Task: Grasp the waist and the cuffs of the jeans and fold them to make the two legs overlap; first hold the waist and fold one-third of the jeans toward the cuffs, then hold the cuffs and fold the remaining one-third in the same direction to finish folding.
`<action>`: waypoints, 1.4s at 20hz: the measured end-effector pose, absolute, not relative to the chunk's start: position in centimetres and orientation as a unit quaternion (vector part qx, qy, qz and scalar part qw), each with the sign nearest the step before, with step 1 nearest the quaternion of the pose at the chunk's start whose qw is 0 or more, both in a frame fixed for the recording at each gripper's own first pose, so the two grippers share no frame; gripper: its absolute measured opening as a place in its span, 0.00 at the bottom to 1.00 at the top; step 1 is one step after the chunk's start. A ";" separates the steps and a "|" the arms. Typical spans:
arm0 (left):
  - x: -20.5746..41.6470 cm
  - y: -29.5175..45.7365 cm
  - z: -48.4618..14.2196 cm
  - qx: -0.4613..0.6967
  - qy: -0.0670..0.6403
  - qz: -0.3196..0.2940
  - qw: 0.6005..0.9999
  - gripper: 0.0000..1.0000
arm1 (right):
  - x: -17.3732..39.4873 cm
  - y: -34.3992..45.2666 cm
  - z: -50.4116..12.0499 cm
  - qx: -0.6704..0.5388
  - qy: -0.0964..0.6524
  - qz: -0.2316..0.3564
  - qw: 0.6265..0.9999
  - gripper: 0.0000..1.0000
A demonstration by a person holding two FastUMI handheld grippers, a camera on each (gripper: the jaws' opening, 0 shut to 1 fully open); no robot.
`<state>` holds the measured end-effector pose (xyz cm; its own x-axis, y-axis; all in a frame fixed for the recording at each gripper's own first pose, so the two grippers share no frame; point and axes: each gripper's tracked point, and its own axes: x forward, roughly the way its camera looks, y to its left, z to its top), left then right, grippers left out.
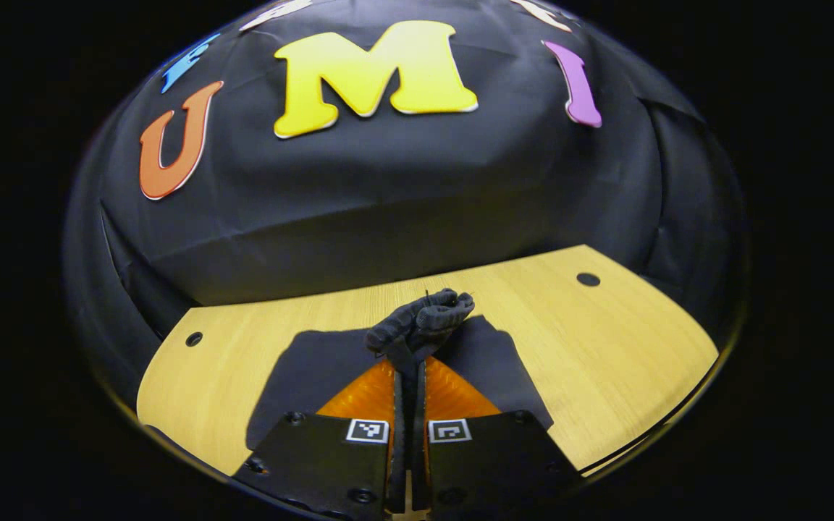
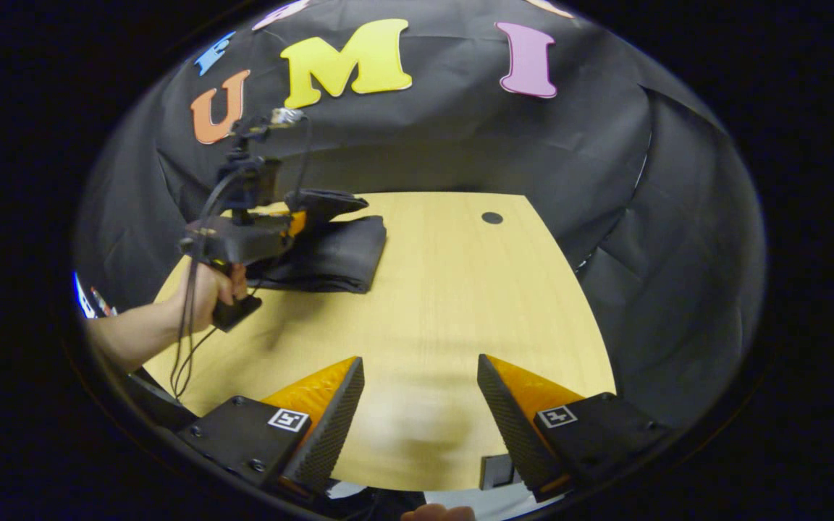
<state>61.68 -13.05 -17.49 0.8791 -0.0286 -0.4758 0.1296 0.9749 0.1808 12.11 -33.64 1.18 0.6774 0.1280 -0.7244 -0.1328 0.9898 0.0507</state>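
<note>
The dark jeans (image 2: pixel 337 253) lie folded in a thick stack at the far left of the wooden table (image 2: pixel 460 304). In the right gripper view a hand (image 2: pixel 207 289) holds my left gripper (image 2: pixel 308 210) at the top of that stack. In the left gripper view my left gripper (image 1: pixel 410 362) is shut on a bunched edge of the jeans (image 1: pixel 424 322), which sticks up past the fingertips. More dark cloth spreads on both sides below it. My right gripper (image 2: pixel 417 383) hovers open over bare table, well apart from the jeans, with nothing between its fingers.
The table has small round holes (image 2: pixel 491 217) (image 1: pixel 588 278) (image 1: pixel 193 339) near its edges. Black cloth walls close in the back and the sides. A cable (image 2: pixel 185 340) hangs from the left gripper's handle.
</note>
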 end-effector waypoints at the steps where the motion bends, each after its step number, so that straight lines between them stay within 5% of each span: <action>1: 61.8 -13.3 -18.6 0.110 0.246 -0.028 0.963 0.06 | 12.1 -34.2 1.1 -0.005 0.395 0.071 0.916 0.98; 7: 61.4 -15.1 -20.8 0.129 0.271 -0.017 0.954 0.20 | 12.2 -35.5 0.0 0.015 0.405 0.073 0.911 0.98; 8: 61.2 -15.2 -20.8 0.145 0.278 -0.016 0.950 0.33 | 12.4 -35.5 -0.2 0.022 0.405 0.075 0.911 0.98; 9: 60.8 -15.5 -20.6 0.153 0.278 -0.020 0.948 0.35 | 12.4 -35.3 -0.3 0.029 0.403 0.078 0.911 0.98; 12: 60.1 -17.1 -19.4 0.129 0.268 -0.025 0.954 0.92 | 13.4 -34.8 0.2 0.036 0.388 0.089 0.917 0.98; 13: 59.9 -17.8 -18.0 0.109 0.258 -0.028 0.959 0.97 | 13.9 -34.8 0.6 0.029 0.377 0.091 0.921 0.98; 20: 57.1 -17.2 -2.0 0.013 0.146 -0.042 0.988 0.98 | 17.4 -31.8 8.9 -0.015 0.231 0.101 0.968 0.98; 28: 47.1 -6.2 14.4 -0.026 0.035 -0.006 0.999 0.98 | 15.4 -22.5 21.8 -0.013 0.069 0.120 0.990 0.93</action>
<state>47.11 -6.21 14.36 0.9974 -0.0134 -0.0703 0.0097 0.9985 -0.0530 15.40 -22.48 21.81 0.9617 0.2361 -0.1393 -0.2397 0.9708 -0.0094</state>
